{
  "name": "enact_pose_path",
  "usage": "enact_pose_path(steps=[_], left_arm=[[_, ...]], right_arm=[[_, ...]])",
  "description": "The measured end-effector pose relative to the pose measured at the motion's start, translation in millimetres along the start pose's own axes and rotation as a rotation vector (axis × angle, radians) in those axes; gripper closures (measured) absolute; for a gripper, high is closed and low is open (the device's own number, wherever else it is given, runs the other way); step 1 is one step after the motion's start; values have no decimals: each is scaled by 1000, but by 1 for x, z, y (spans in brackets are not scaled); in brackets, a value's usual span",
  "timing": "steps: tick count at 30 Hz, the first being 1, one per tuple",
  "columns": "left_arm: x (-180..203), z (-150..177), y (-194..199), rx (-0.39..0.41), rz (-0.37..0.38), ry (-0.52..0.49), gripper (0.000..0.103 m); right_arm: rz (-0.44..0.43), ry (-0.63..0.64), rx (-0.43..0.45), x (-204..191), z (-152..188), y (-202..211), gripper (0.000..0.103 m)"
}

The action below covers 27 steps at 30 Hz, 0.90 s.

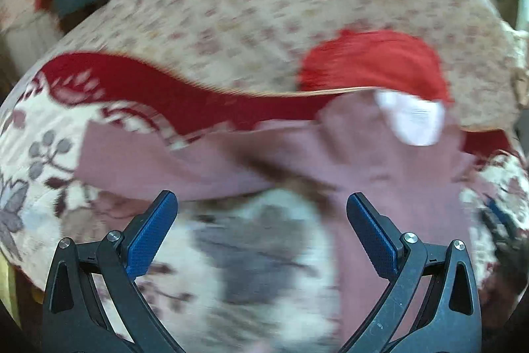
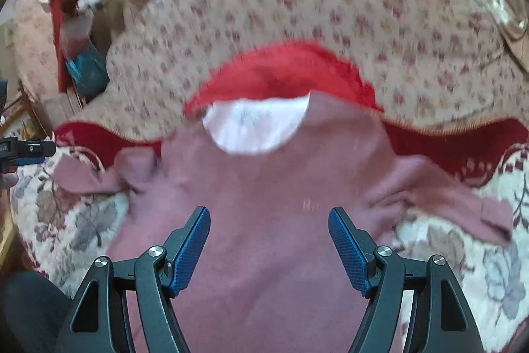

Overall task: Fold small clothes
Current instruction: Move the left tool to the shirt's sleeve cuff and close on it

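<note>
The pink top is spread flat on the flowered bed cover, under the right tongs and just right of the left tongs, both wide open and empty; it looks soft and light, best pinched at a sleeve end or the hem.

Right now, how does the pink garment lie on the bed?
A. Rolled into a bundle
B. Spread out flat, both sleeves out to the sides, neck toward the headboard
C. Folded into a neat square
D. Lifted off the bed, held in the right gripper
B: in the right wrist view the pink garment lies spread on the floral bedspread, sleeves out to both sides, and the right gripper is open and holds nothing.
</note>
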State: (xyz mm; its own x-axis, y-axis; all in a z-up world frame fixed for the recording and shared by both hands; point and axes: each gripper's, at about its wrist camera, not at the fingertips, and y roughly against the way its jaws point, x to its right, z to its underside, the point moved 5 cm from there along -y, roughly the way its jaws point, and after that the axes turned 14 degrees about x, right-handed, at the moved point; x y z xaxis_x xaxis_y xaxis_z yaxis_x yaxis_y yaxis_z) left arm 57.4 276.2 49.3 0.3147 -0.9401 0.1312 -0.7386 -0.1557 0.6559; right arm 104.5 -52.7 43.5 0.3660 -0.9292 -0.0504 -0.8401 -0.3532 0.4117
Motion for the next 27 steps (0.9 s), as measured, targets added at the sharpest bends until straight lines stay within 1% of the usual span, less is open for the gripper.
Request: enact_pose_path(steps=[3, 4, 6, 9, 12, 13, 14, 16, 18, 19, 20, 22, 24, 27], left_arm=[[-58, 4, -12, -33, -11, 115, 1], [-75, 2, -12, -35, -17, 148, 1], [-106, -8, -9, -27, -6, 209, 1], [-136, -21, -8, -26, 18, 258, 1], [-173, -22, -15, -38, 43, 371, 1], [-185, -19, -18, -45, 44, 415, 6], [-193, -15, -20, -53, 55, 450, 9], [-202, -7, -24, -65, 92, 501, 10], [-202, 3, -30, -90, 114, 540, 11], [-200, 6, -33, -94, 134, 551, 15], [-197, 8, -37, -98, 146, 549, 17], [-194, 10, -44, -95, 130, 530, 18], [-194, 9, -46, -70, 122, 525, 18], [-198, 5, -46, -28, 114, 579, 18]], right_arm=[[-2, 11, 24, -2, 1, -2, 31], [-1, 17, 20, -2, 3, -2, 31], [-13, 25, 1, -5, 7, -6, 31], [-24, 34, -17, -10, 10, -10, 31], [-30, 60, -18, -16, 12, -12, 31], [-30, 71, -16, -18, 12, -12, 31], [-29, 84, -14, -20, 13, -12, 31], [-27, 107, -10, -24, 14, -11, 31], [-26, 120, -11, -26, 14, -12, 31], [-26, 126, -13, -27, 14, -13, 31], [-24, 131, -16, -28, 15, -14, 31], [-21, 140, -22, -29, 17, -16, 31], [-19, 146, -25, -30, 18, -16, 31], [-14, 153, -20, -30, 18, -16, 31]])
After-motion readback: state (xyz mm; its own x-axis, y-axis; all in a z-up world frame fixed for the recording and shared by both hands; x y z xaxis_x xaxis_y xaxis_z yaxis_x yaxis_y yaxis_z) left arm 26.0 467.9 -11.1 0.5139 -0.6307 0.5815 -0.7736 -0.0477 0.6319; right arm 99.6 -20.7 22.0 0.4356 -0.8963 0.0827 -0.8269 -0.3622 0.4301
